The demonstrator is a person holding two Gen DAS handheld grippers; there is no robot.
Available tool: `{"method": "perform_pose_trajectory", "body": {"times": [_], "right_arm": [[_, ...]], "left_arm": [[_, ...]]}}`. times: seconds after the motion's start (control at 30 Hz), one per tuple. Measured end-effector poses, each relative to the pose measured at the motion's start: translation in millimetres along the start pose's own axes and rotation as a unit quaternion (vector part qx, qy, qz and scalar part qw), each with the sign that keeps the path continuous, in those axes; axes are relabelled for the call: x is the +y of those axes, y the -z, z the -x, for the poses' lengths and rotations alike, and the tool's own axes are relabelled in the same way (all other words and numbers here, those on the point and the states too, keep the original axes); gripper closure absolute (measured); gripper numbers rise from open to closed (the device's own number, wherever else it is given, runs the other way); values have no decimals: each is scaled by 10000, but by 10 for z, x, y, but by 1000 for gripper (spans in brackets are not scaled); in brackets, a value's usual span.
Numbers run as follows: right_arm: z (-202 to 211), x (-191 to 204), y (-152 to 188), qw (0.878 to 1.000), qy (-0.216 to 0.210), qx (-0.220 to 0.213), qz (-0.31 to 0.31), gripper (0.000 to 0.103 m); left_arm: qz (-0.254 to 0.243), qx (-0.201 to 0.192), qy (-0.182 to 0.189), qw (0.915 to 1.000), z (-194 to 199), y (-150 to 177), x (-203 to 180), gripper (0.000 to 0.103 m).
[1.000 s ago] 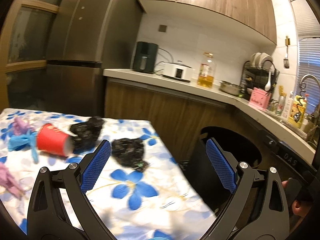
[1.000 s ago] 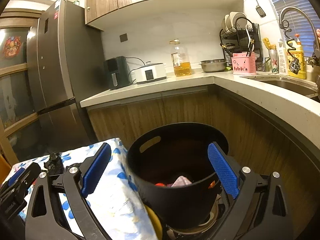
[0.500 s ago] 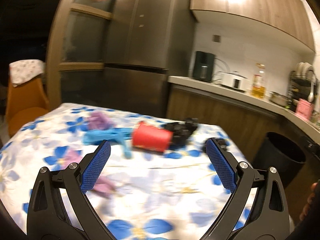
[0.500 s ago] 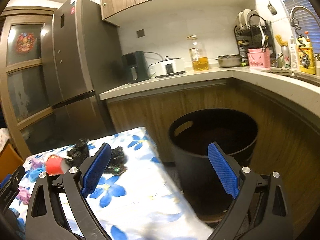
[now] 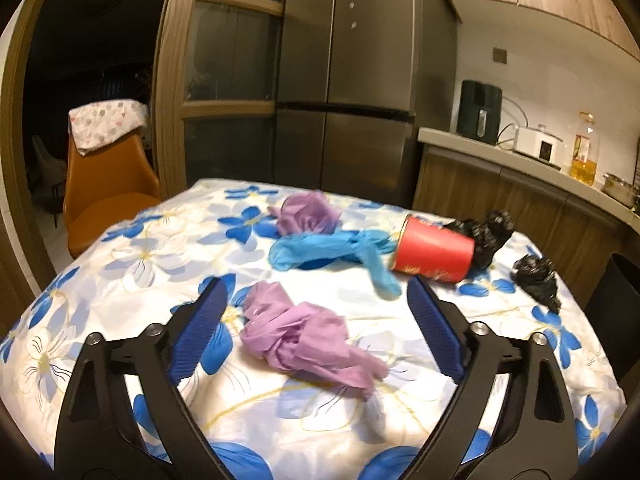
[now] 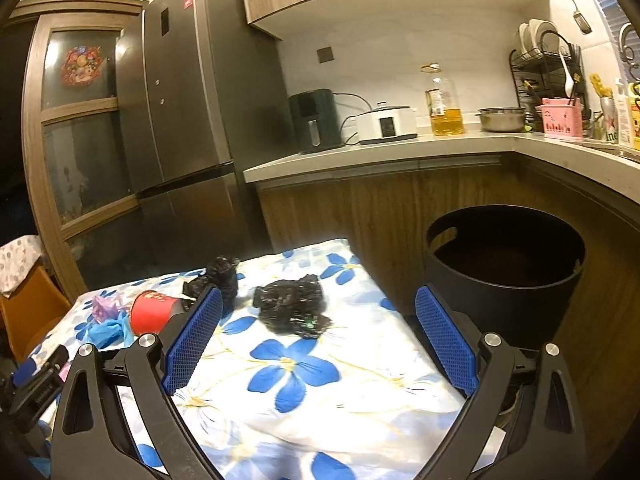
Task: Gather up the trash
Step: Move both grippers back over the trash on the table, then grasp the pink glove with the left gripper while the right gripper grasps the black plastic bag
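Observation:
A crumpled purple glove point(image 5: 308, 340) lies on the flowered tablecloth point(image 5: 160, 248), between the blue pads of my left gripper point(image 5: 316, 320); its jaws are closing and the pads stand clear of the glove. Farther back lie a blue glove point(image 5: 328, 250), a second purple glove point(image 5: 306, 216), a tipped red paper cup point(image 5: 434, 256) and two black crumpled bags point(image 5: 536, 278). My right gripper point(image 6: 318, 328) is open over the table's right side, with a black bag point(image 6: 294, 312) just beyond its tips. The black trash bin point(image 6: 504, 276) stands to the right of the table.
An orange chair point(image 5: 104, 196) draped with a cloth stands at the table's far left. A dark fridge point(image 6: 188, 128) and a wooden counter point(image 6: 400, 152) with appliances, an oil bottle and a dish rack run behind. The left gripper's body point(image 6: 36, 388) shows low left in the right wrist view.
My left gripper has swung left from the bin side across the table and down onto the near purple glove. My right gripper has moved from above the bin to over the table.

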State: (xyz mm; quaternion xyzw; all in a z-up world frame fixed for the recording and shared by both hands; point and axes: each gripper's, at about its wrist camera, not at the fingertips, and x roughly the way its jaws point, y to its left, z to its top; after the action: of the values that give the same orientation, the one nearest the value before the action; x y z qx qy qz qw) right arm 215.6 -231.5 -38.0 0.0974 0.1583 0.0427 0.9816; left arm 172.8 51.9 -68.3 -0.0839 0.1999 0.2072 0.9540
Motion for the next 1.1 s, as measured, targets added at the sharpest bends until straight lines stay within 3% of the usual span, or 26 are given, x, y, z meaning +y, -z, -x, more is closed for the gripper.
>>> {"method": "perform_pose_trajectory", "body": {"times": [0.2, 0.27, 0.37, 0.47, 0.57, 0.83, 1.1], "right_arm": [[-152, 166, 42, 9999, -70, 61, 50, 9], [-208, 195, 50, 9999, -58, 79, 57, 9], [-293, 216, 63, 9999, -42, 114, 58, 9], [-408, 237, 76, 9998, 26, 158, 125, 9], [-556, 236, 108, 9994, 104, 255, 186, 9], [-1005, 245, 159, 9977, 215, 597, 240, 13], [-1487, 351, 188, 9938, 200, 1062, 247, 25]], "left_arm": [[51, 467, 54, 9989, -171, 63, 65, 48], [37, 620, 41, 9981, -215, 92, 75, 65], [61, 819, 115, 9966, -280, 113, 86, 84], [54, 960, 239, 9951, -310, 136, 89, 96], [124, 992, 401, 9942, -300, 136, 109, 102], [228, 659, 788, 9944, -65, 28, 120, 103], [240, 478, 943, 9941, 42, -100, 114, 103]]}}
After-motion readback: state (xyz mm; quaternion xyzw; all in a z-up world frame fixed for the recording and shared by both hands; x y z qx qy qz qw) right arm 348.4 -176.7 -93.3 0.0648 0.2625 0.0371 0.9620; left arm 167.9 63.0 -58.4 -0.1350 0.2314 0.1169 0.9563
